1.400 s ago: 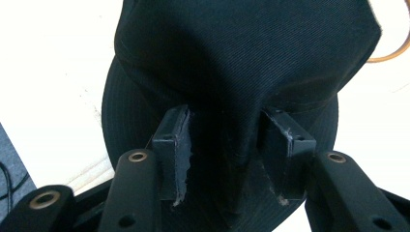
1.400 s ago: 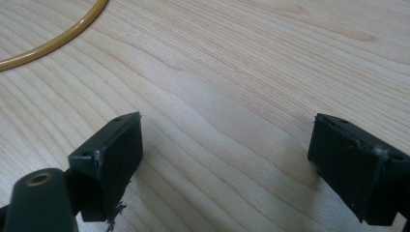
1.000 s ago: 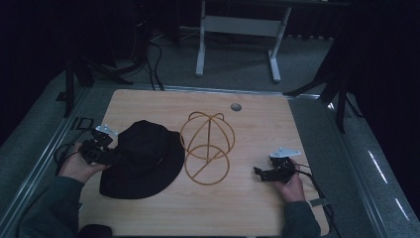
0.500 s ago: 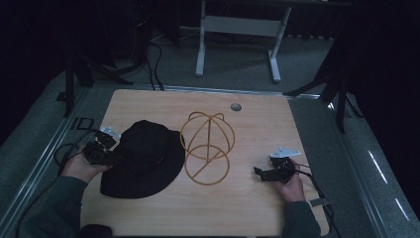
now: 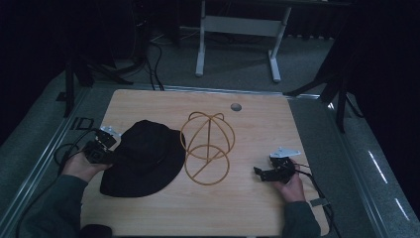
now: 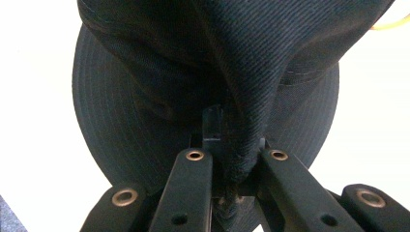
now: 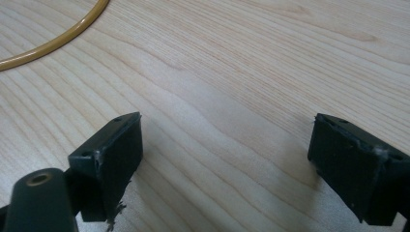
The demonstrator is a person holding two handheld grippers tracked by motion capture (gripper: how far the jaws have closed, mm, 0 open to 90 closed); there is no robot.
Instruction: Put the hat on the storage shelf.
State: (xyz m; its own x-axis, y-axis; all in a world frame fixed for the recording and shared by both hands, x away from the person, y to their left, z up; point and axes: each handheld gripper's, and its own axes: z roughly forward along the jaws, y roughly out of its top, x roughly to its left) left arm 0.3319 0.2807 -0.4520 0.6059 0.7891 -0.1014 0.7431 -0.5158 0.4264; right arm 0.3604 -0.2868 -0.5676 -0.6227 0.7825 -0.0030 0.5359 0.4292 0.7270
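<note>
A black bucket hat [image 5: 143, 158] lies on the wooden table [image 5: 247, 124], left of centre. My left gripper [image 5: 106, 153] is shut on the hat's left brim; in the left gripper view the brim [image 6: 241, 159] is pinched and bunched between the jaws, with the crown rising behind. A yellow wire hat stand [image 5: 207, 146] lies beside the hat, touching its right edge. My right gripper [image 5: 258, 172] rests low over bare wood to the right of the stand, open, with nothing between its pads [image 7: 113, 150]. A curve of the yellow stand [image 7: 53, 43] shows at the upper left of the right gripper view.
A small grey round disc [image 5: 236, 106] sits near the table's far edge. A white metal frame [image 5: 237, 29] stands on the floor beyond the table. Cables trail from both grippers off the table sides.
My left gripper has drawn slightly toward the near left with the hat brim in it. The right gripper has not moved.
</note>
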